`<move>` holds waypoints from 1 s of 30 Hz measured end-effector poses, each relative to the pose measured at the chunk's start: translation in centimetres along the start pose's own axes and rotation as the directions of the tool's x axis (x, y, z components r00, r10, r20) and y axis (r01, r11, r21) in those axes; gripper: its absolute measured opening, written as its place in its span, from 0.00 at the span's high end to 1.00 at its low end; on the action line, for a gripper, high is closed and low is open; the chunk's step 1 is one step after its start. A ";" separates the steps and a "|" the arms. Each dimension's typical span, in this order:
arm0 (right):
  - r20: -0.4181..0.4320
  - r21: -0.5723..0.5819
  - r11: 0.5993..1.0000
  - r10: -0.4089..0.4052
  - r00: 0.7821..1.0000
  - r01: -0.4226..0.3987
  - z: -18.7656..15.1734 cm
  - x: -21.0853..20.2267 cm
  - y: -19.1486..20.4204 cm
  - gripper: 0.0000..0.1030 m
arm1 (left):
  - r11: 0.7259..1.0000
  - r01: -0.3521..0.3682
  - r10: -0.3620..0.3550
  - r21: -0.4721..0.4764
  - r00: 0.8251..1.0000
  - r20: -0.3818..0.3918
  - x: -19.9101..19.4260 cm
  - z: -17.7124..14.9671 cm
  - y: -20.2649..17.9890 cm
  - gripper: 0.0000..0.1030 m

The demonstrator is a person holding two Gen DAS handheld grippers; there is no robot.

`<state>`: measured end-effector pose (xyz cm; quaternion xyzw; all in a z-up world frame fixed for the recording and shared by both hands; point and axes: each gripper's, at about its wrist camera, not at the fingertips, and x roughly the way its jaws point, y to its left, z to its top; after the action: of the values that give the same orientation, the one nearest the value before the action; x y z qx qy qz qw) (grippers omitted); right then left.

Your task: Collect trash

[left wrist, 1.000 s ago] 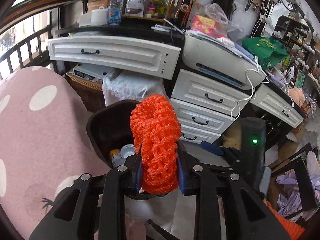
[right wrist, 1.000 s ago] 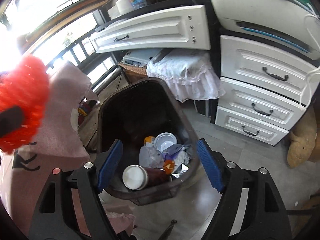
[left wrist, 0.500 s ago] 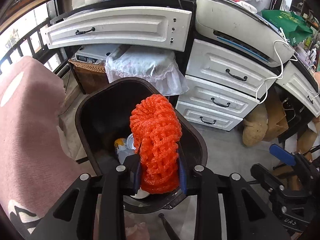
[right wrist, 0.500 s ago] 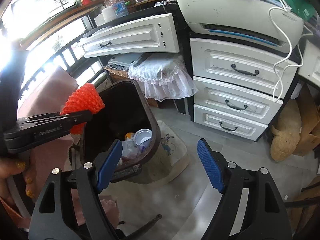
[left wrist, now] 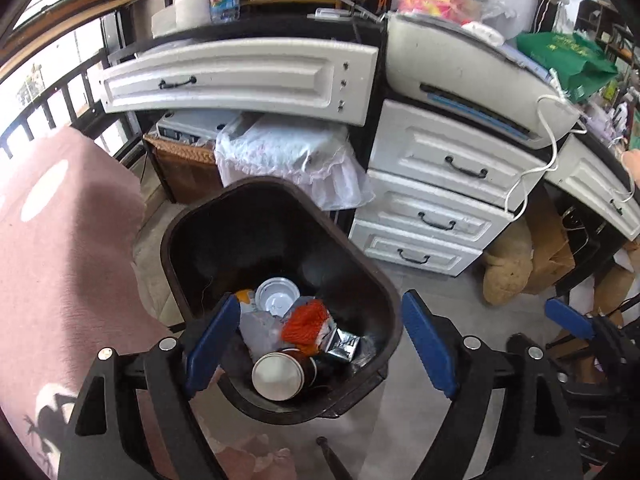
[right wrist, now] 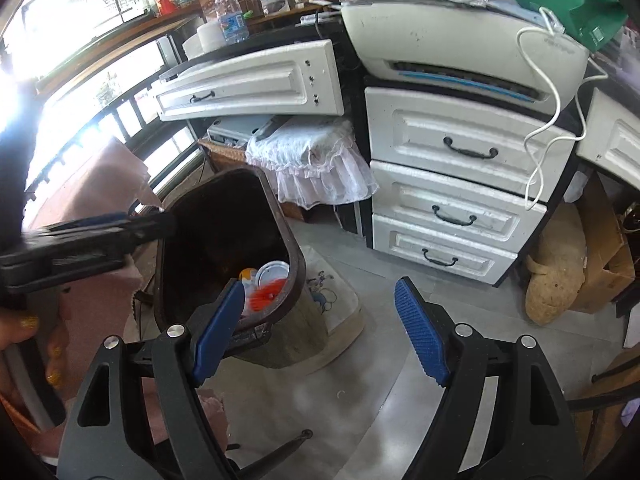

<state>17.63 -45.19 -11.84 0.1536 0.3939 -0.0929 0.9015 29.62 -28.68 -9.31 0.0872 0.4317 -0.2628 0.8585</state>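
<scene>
Looking down into the dark brown plastic bin (left wrist: 192,240), we see our left gripper (left wrist: 316,348), jaws just sprung wide and empty, directly above the dropped orange foam net (left wrist: 306,322), while our right gripper (right wrist: 320,320) stands spread to the right.

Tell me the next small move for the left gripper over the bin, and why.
Probably lift the left gripper up and away from the dark bin. Its jaws have just been opening and nothing sits between them now; the orange foam net lies inside the bin among the jar and other trash. The right gripper is open and empty too, so either could go for the next piece.
</scene>
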 end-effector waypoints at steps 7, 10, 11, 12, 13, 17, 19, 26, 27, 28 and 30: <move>0.140 0.035 0.999 -0.004 0.990 -0.001 0.5 -6.2 2.8 0.15 | 0.999 0.016 -0.025 0.037 0.967 0.255 -12.1 -1.6 0.0 0.05; 0.220 0.021 1.000 0.018 0.975 -0.023 0.5 -9.6 4.9 0.07 | 0.998 -0.036 0.022 0.041 0.950 0.313 -16.0 -3.2 1.1 0.05; 0.253 0.014 0.999 0.027 0.967 -0.032 0.4 -10.8 5.7 0.05 | 0.998 -0.054 0.042 0.029 0.945 0.326 -17.1 -3.7 1.6 0.05; 0.279 0.007 0.999 0.037 0.960 -0.040 0.4 -12.0 6.5 0.05 | 0.997 -0.071 0.063 0.012 0.938 0.340 -18.3 -4.5 2.4 0.05; 0.300 0.005 0.999 0.047 0.953 -0.051 0.3 -13.1 7.2 0.05 | 0.996 -0.085 0.082 -0.007 0.932 0.352 -19.3 -5.1 3.1 0.05; 0.370 0.006 0.996 0.084 0.925 -0.093 -0.5 -16.9 10.3 0.05 | 0.986 -0.141 0.165 -0.091 0.907 0.387 -22.7 -8.3 5.8 0.05; 0.400 -0.025 0.995 0.102 0.911 -0.101 -1.4 -18.5 12.2 0.05 | 0.979 -0.169 0.199 -0.110 0.897 0.395 -24.0 -10.0 6.7 0.05; 0.436 -0.156 0.981 0.172 0.883 -0.114 -5.7 -22.5 18.1 0.05 | 0.946 -0.252 0.315 -0.203 0.863 0.396 -28.4 -15.5 9.7 0.05; 0.431 -0.177 0.977 0.183 0.884 -0.116 -6.3 -22.9 18.8 0.05 | 0.939 -0.271 0.336 -0.211 0.851 0.403 -29.1 -16.2 9.8 0.05; 0.428 -0.196 0.974 0.191 0.883 -0.116 -7.0 -23.3 19.3 0.05 | 0.930 -0.292 0.362 -0.223 0.836 0.412 -29.7 -16.8 9.9 0.05; 0.434 -0.218 0.970 0.199 0.878 -0.112 -8.1 -24.3 20.1 0.05 | 0.918 -0.316 0.391 -0.239 0.816 0.426 -30.9 -17.8 10.0 0.05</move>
<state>1.56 -22.39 4.94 0.0739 0.1662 -0.0161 0.9832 7.34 -1.88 3.35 0.0325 0.2089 -0.0767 0.9744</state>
